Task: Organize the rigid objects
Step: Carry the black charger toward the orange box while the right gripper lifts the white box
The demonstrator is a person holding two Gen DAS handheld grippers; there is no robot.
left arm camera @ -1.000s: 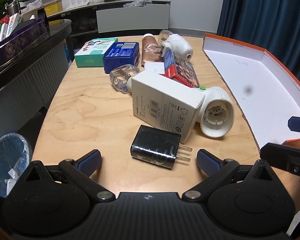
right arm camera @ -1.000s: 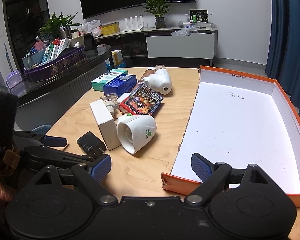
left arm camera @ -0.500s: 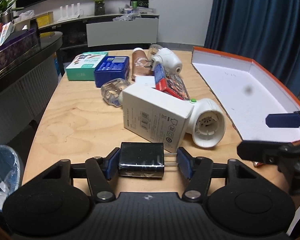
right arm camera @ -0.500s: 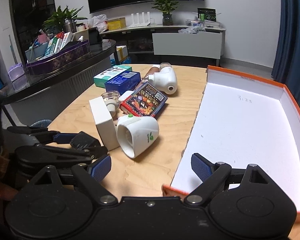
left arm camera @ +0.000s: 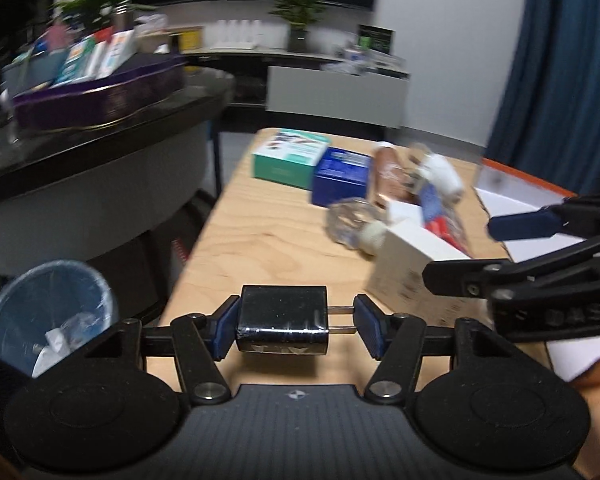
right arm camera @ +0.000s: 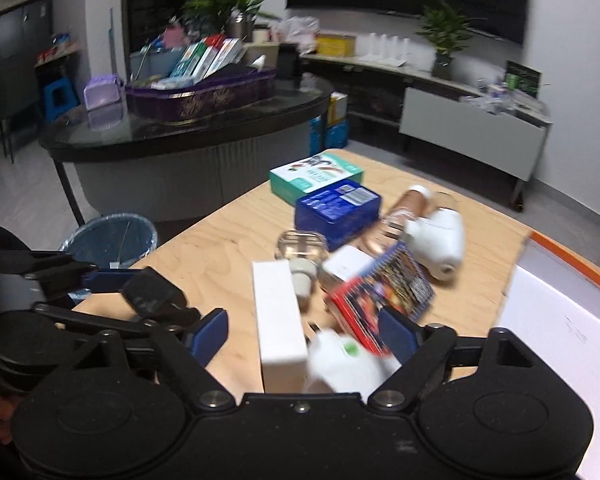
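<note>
The left gripper [left arm camera: 296, 326] pinches a black charger [left arm camera: 282, 319] at the near edge of the wooden table [left arm camera: 268, 240], one pad on its body and the other on its prong tips; a shadow lies under it. The right gripper [right arm camera: 303, 336] hangs just right of it, its jaws closing around a white plug-in device [right arm camera: 342, 364] and the near end of a white box [right arm camera: 278, 320], the pads not yet pressing. Just beyond lie a red booklet [right arm camera: 384, 288] and a clear bottle [right arm camera: 300, 246], then a second white device [right arm camera: 436, 240] and a copper bottle [right arm camera: 404, 212]. Farther off sit a blue tin [right arm camera: 336, 208] and a teal box [right arm camera: 314, 176]. The orange-rimmed white tray [right arm camera: 560, 320] lies on the right. A blue bin [left arm camera: 48, 312] stands on the floor at left.
</note>
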